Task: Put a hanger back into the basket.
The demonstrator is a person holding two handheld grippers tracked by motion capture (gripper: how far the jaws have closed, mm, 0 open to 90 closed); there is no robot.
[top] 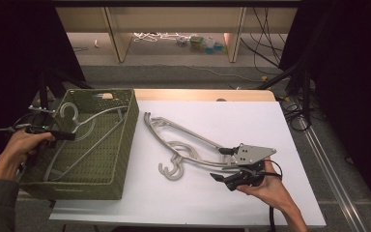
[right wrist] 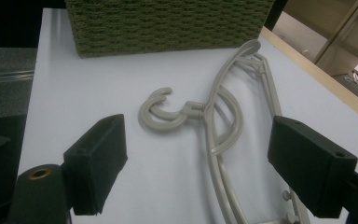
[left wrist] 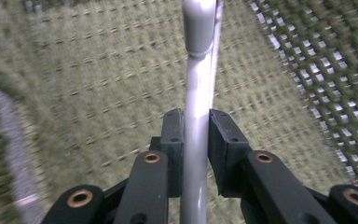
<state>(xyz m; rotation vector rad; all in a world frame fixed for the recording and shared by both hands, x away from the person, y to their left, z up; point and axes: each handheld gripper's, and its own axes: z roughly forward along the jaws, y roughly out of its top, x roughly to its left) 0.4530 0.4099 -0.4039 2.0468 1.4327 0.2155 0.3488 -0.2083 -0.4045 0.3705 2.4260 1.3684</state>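
Left hand-held gripper [left wrist: 196,140] clamps a grey hanger [left wrist: 198,70] inside the basket [top: 125,140]; right hand-held gripper [right wrist: 196,158] gapes wide.

Basket wall [top: 127,145] blocks leftward; white tabletop [top: 212,193] open.

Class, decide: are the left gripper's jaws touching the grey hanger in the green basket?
Touching. The left gripper view shows the left gripper with both jaws pressed against the hanger bar, no gap.
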